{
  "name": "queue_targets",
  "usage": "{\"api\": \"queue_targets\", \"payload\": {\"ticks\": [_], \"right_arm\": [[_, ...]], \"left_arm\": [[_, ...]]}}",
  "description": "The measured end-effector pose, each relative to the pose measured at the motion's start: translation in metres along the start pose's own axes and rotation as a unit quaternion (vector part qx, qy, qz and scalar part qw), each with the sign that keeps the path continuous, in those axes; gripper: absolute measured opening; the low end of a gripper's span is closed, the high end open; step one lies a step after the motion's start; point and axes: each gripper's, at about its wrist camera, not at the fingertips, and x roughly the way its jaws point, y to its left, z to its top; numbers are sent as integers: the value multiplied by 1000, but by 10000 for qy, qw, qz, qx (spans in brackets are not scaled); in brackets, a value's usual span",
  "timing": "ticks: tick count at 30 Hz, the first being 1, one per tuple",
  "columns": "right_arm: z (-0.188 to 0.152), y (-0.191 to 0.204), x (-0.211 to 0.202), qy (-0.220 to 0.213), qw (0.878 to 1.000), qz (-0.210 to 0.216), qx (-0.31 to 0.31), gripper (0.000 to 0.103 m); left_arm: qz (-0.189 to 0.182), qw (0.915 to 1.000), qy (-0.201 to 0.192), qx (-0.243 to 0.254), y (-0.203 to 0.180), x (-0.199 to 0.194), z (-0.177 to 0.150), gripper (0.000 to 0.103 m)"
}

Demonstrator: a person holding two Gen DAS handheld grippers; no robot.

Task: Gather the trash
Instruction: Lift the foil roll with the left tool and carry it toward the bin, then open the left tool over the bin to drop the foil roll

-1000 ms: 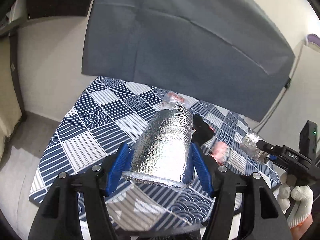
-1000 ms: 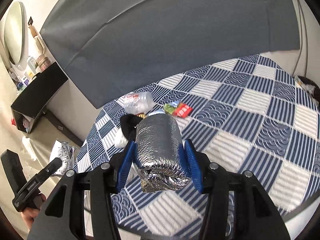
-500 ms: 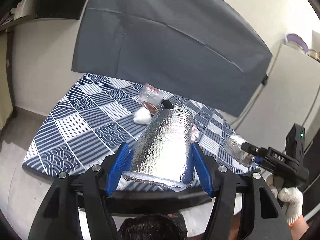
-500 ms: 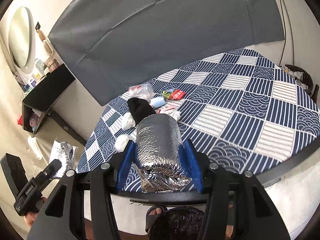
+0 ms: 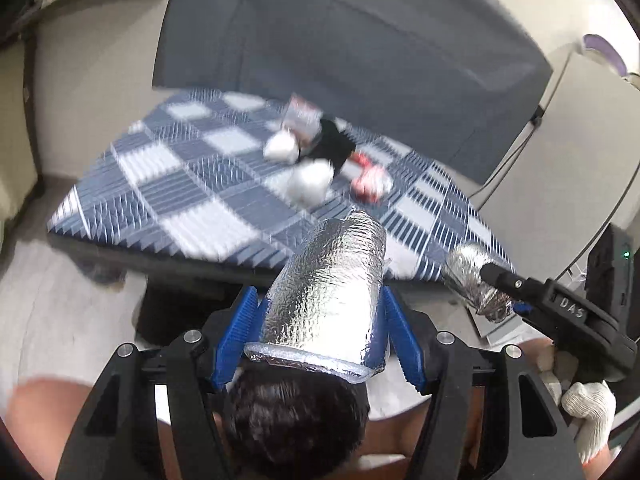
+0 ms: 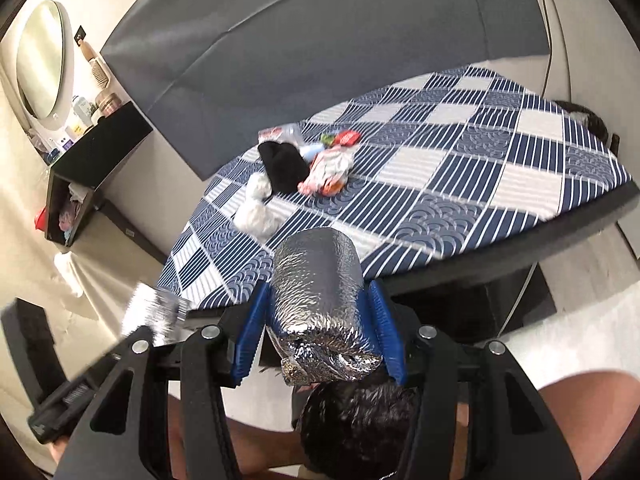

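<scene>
Two crinkled silver foil bags (image 5: 326, 296) — clamped.

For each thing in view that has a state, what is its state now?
left gripper: shut on a foil roll.
right gripper: shut on a foil bundle.
black cloth: crumpled on the bed.
white tissues: crumpled, on the bed.
snack wrapper: crumpled, on the bed.

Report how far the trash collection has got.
Done: nothing visibly binned yet. In hand: the left gripper clamps one foil roll, the right gripper another foil bundle. Left: tissue wads, snack wrappers and a black cloth on the checked bedspread.
</scene>
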Motion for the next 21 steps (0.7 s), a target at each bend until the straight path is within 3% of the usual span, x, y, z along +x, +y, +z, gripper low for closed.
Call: {"api": "queue_targets", "payload": {"ticks": [12,21], "right_arm": [[-55,-9,30,1164,9906,-533,478,52],[-78,-30,69,2034,9712,-898,857,52]], "left_arm": [[288,9926,1154,-240,-8,31,-52,62],[467,9770,2052,-331,-7,65,-82,62]]}}
